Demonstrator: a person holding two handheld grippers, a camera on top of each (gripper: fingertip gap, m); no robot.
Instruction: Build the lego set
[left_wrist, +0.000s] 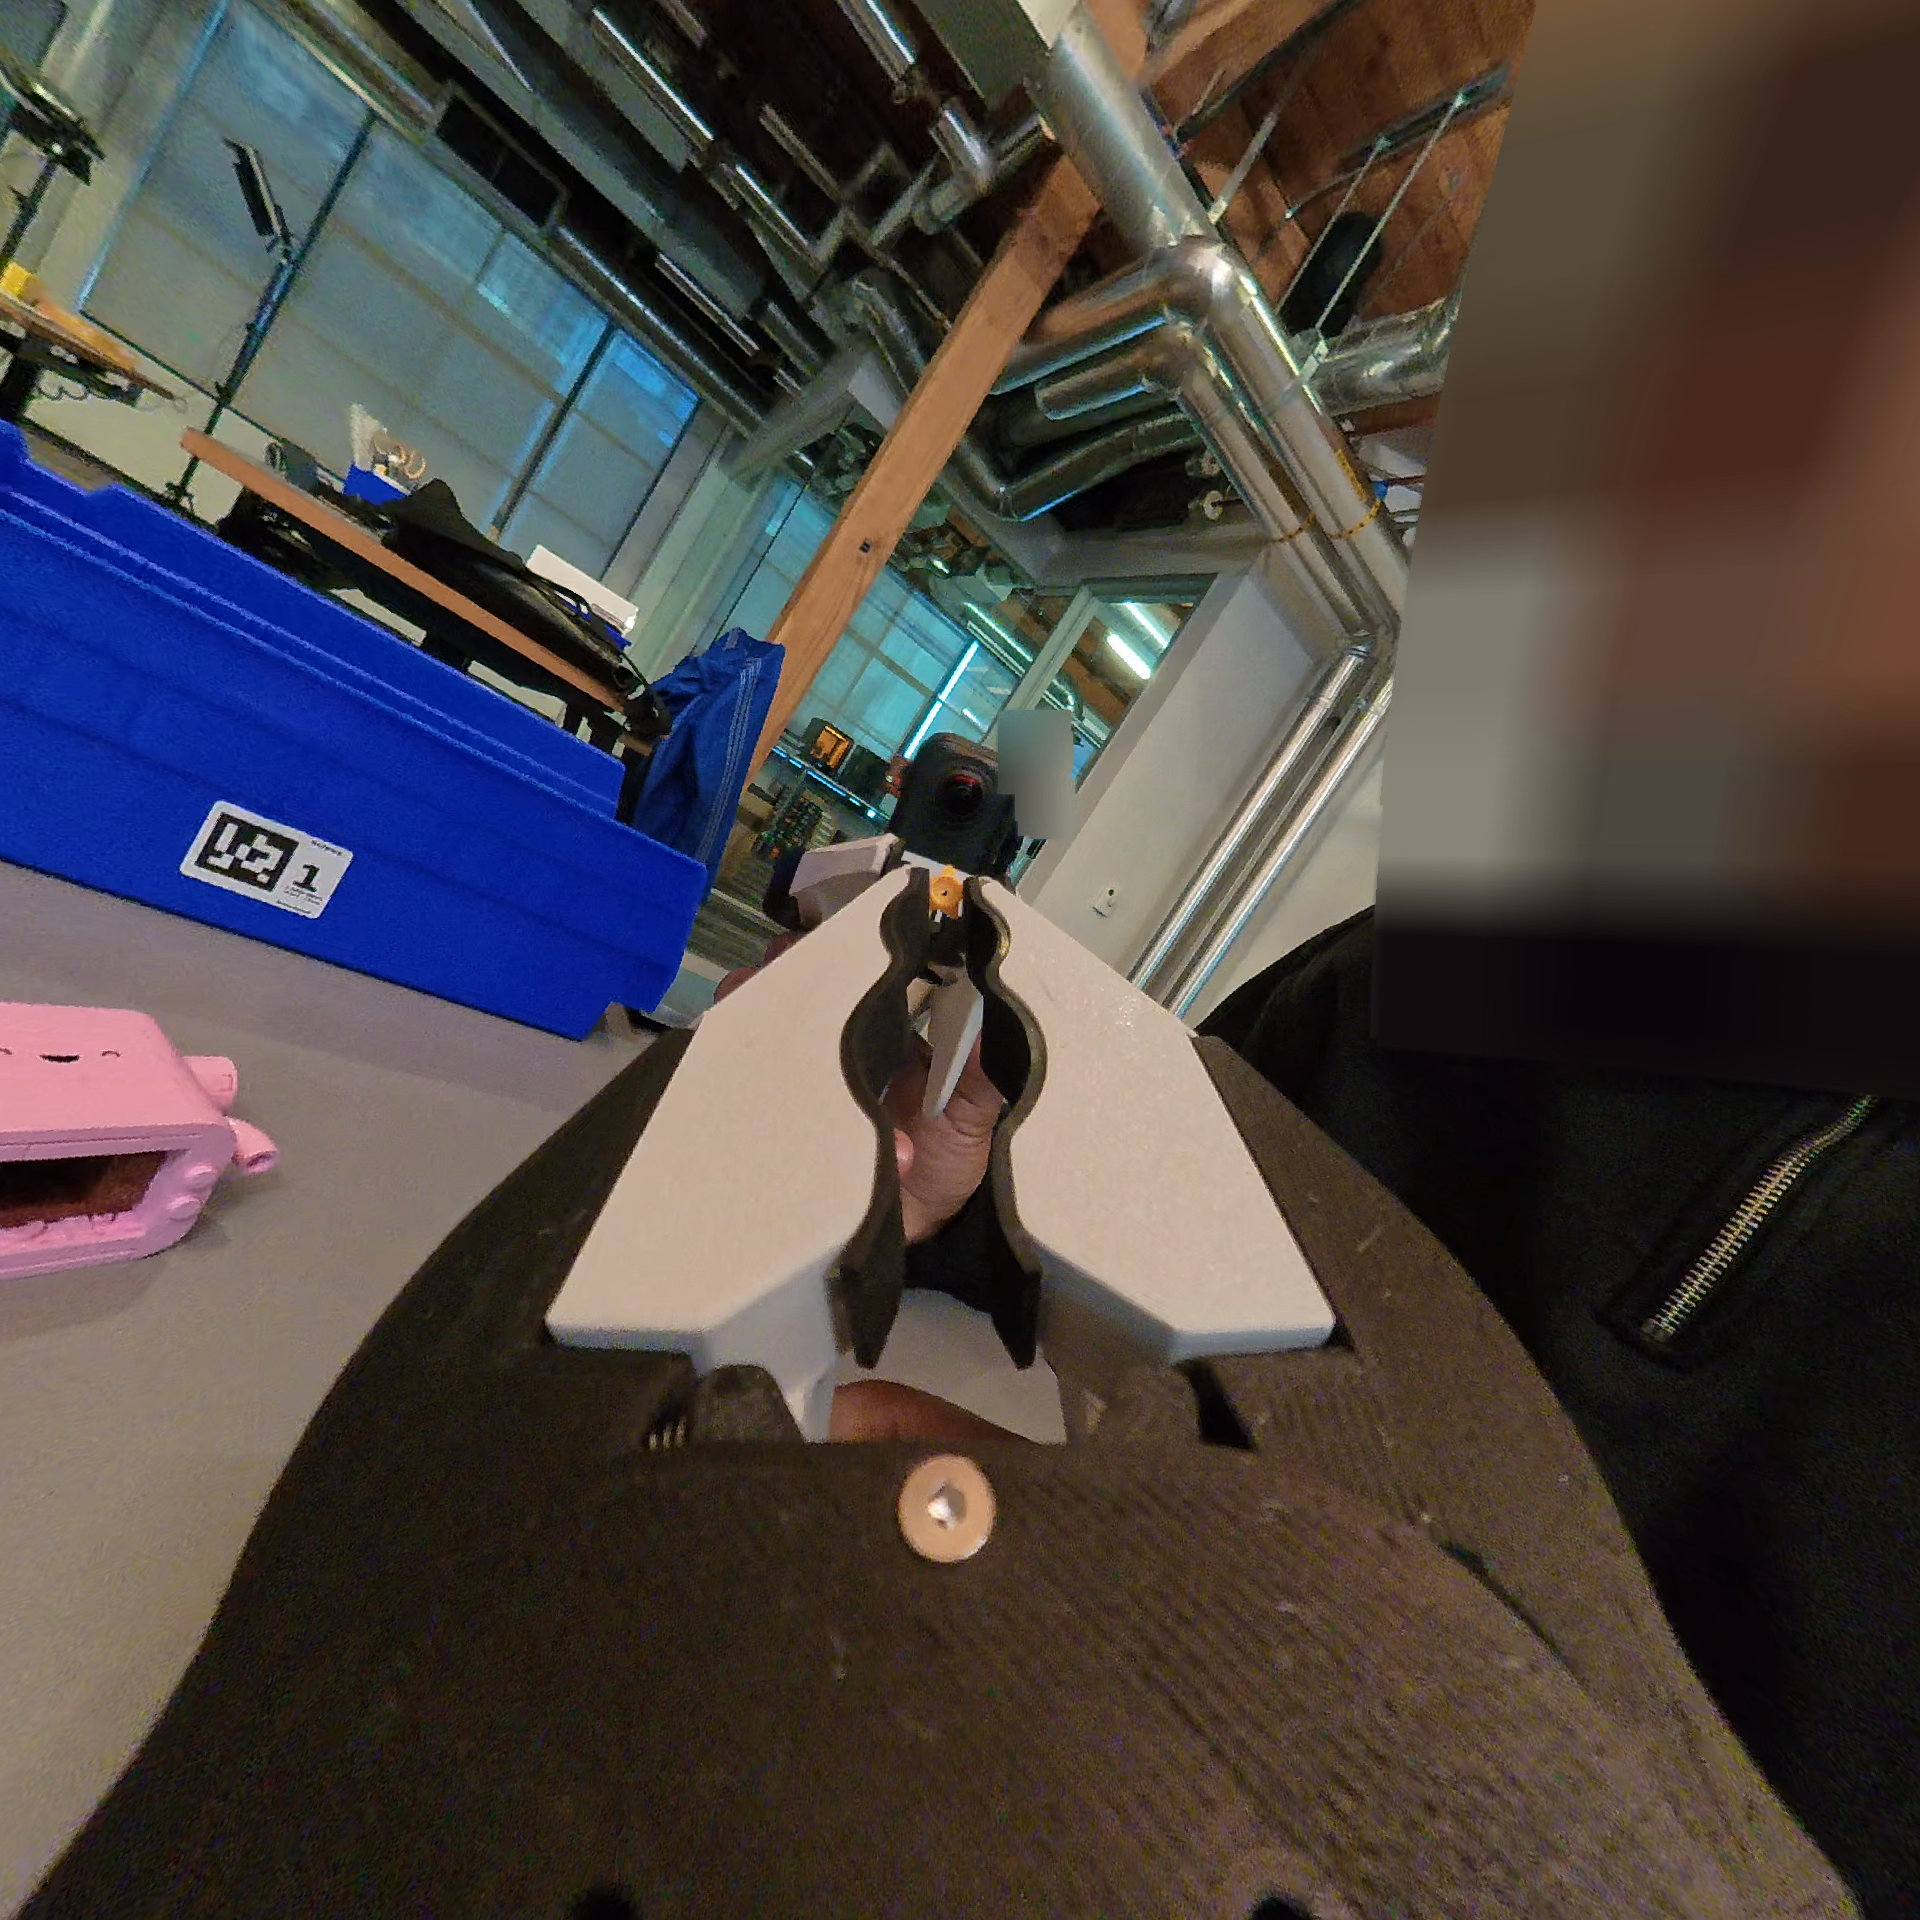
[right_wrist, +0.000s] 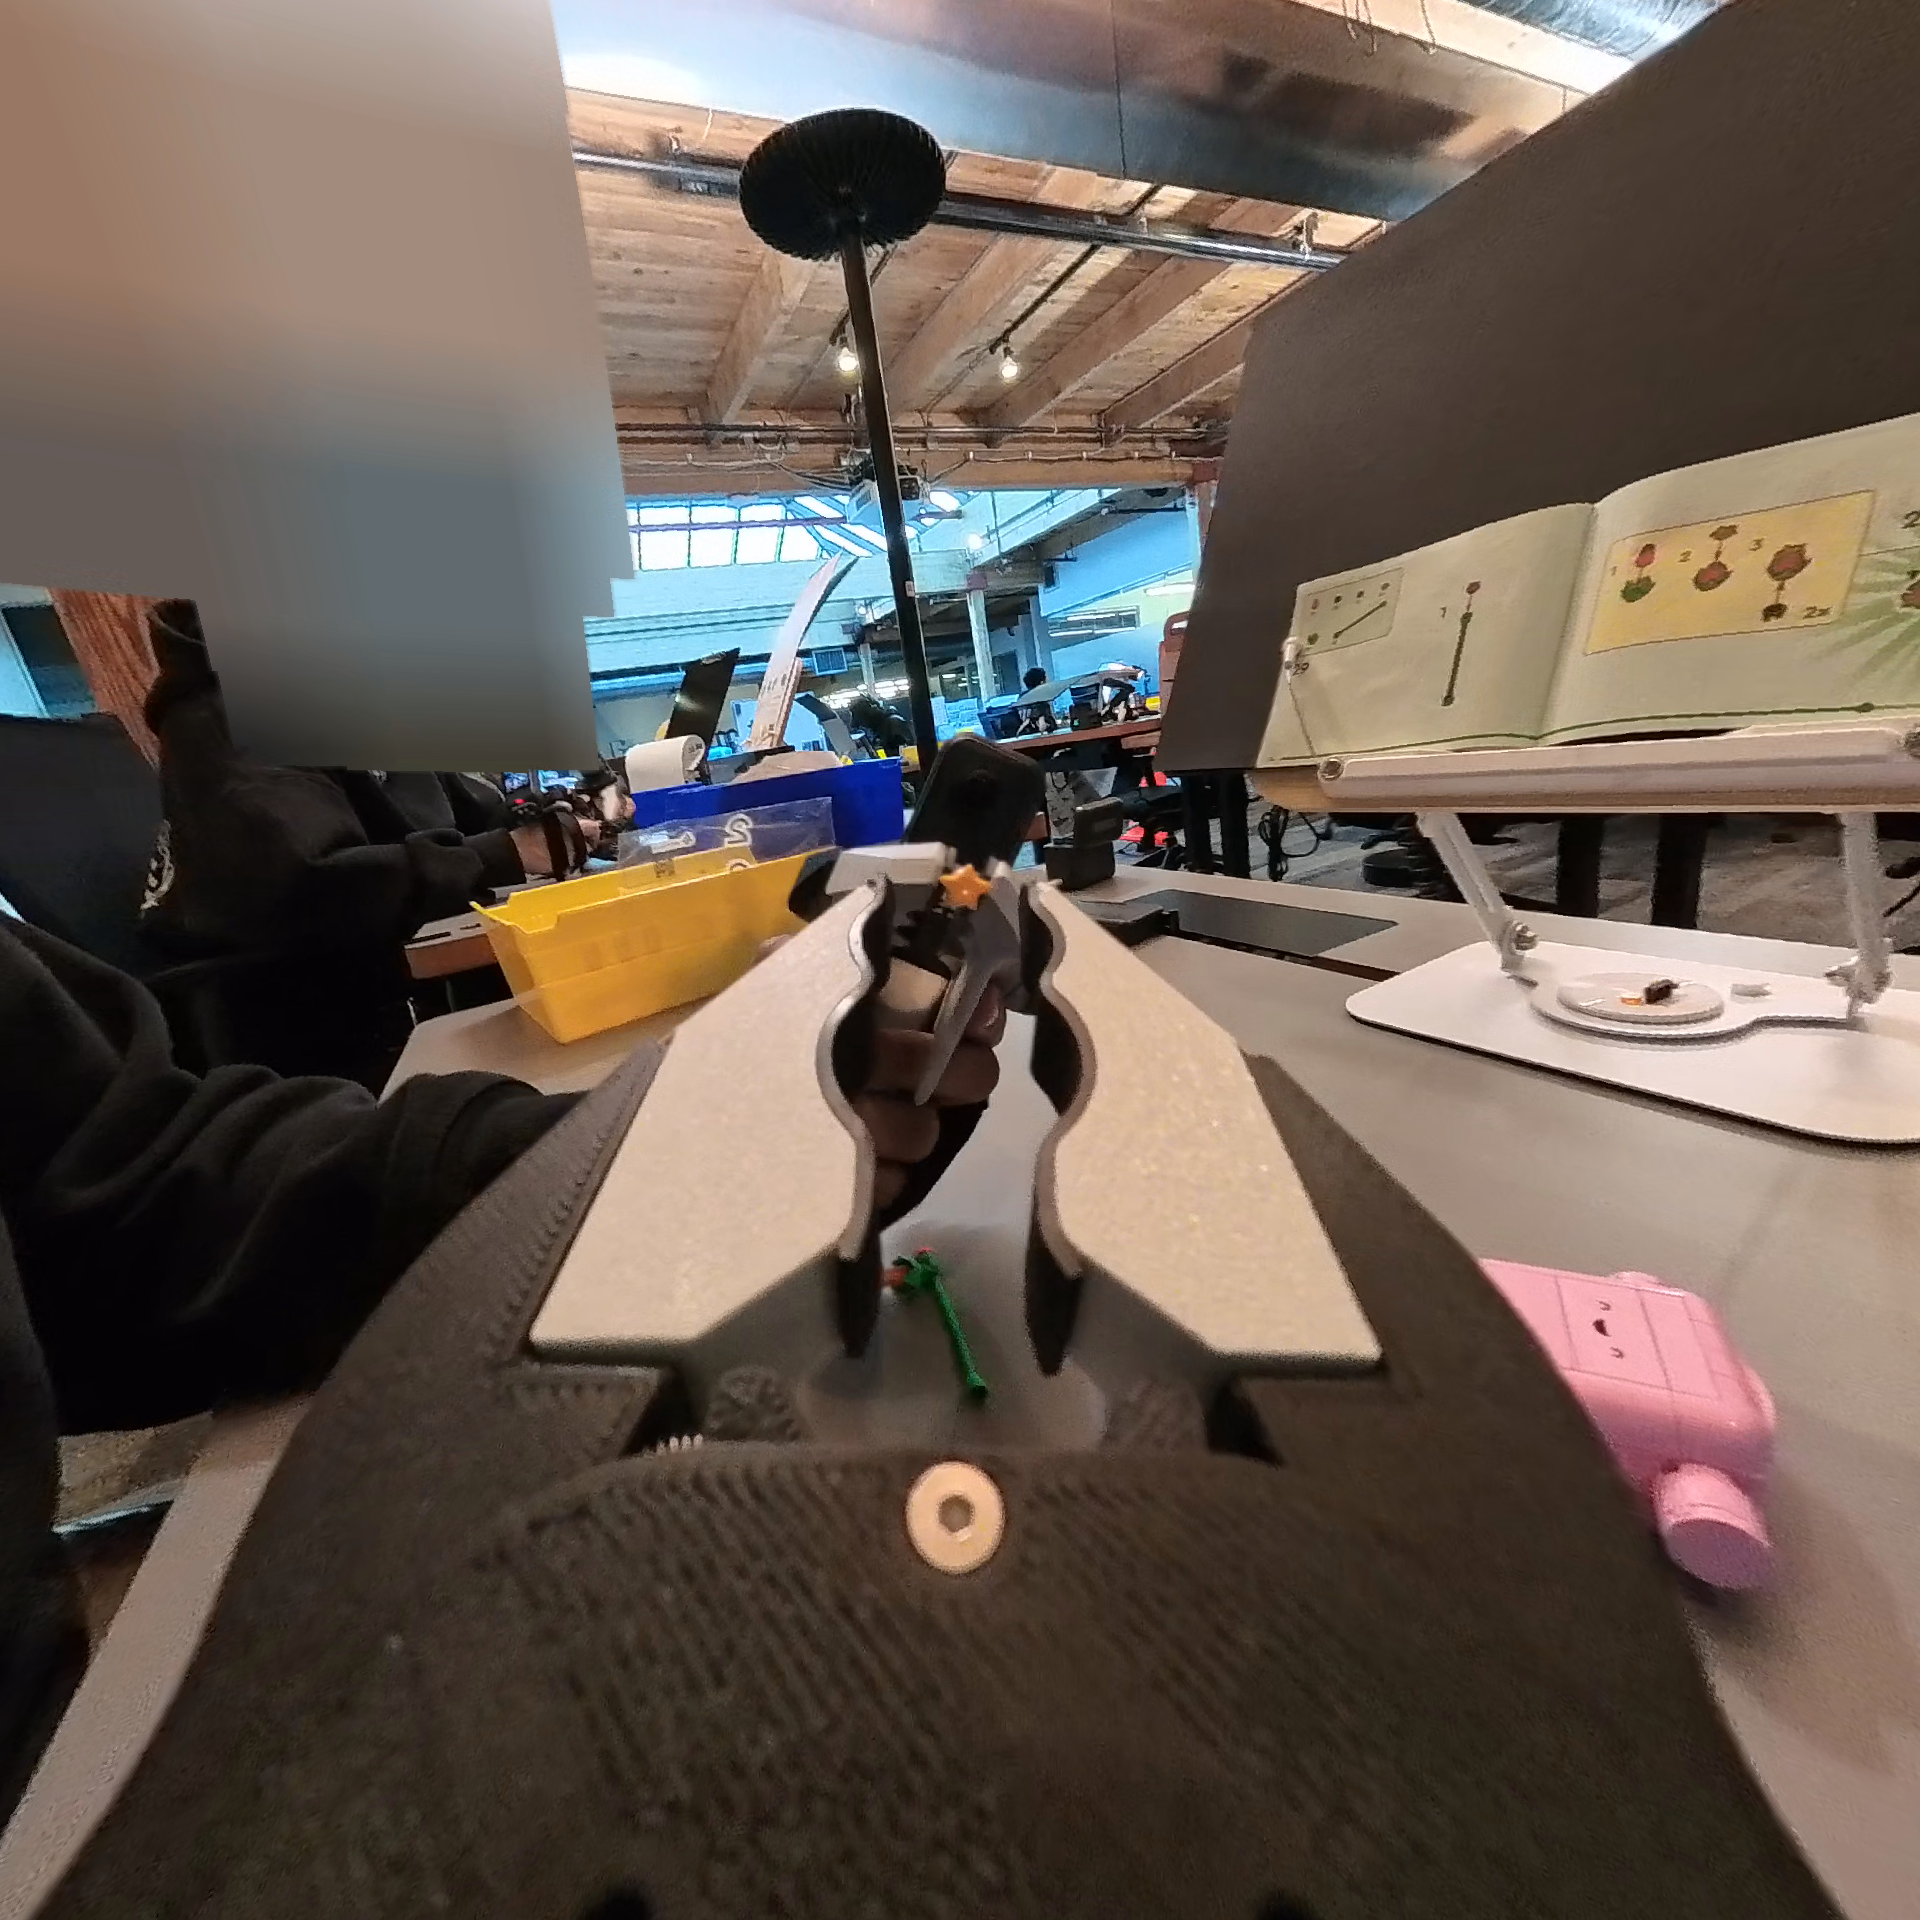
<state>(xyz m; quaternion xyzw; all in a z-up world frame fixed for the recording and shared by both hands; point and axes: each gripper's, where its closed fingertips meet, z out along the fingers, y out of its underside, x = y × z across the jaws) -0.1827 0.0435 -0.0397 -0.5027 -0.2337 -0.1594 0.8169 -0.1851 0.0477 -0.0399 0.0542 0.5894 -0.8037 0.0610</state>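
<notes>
My left gripper (left_wrist: 943, 902) is shut on a small orange star-shaped Lego piece (left_wrist: 943, 889), pinched at the very fingertips and held above the table. My right gripper (right_wrist: 956, 909) is open, its fingertips standing either side of the same orange star piece (right_wrist: 962, 883) without closing on it. The two grippers face each other tip to tip. A green Lego stem with a small red and green bit (right_wrist: 940, 1320) lies on the grey table below my right gripper. A pink Lego build (right_wrist: 1642, 1371) sits on the table; it also shows in the left wrist view (left_wrist: 104, 1132).
A blue bin (left_wrist: 364, 748) stands at the table's far side. A yellow bin (right_wrist: 623, 956) stands near the table edge. An open instruction booklet (right_wrist: 1590, 623) rests on a white stand (right_wrist: 1714, 1060) at the right. A person in a dark jacket (left_wrist: 1610, 1247) is close by. Less than 4 cm separates the two grippers' tips. About 15 centimetres separates my right fingertips from the pink Lego build (right_wrist: 1642, 1371). The left camera catches it too, in the left wrist view (left_wrist: 126, 1037).
</notes>
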